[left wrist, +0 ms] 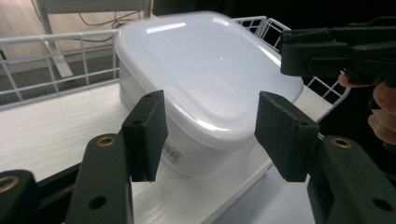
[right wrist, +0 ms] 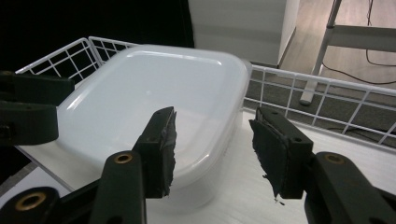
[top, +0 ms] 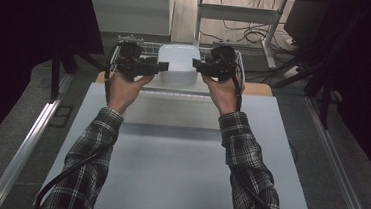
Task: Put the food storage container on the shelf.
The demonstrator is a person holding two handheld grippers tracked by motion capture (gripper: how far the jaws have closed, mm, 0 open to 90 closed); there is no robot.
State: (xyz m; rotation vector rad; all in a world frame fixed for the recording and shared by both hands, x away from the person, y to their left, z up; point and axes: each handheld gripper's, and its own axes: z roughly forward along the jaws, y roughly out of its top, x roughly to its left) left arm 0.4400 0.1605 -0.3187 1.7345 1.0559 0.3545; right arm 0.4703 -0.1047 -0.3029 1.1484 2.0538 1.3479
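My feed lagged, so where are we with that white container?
Done: both tools have reached the lidded white container in the wire basket, the left tool and right tool flanking it. In hand: both are open at its corners, gripping nothing. Left: closing on it and lifting; the lid is on.

- A translucent white plastic food container (top: 178,59) with rounded corners and a glossy closed lid (left wrist: 201,60) sits upright.
- It rests on the white floor of a white wire basket (right wrist: 299,88) at the worktop's far edge.
- A small printed label (left wrist: 171,153) marks one side wall.
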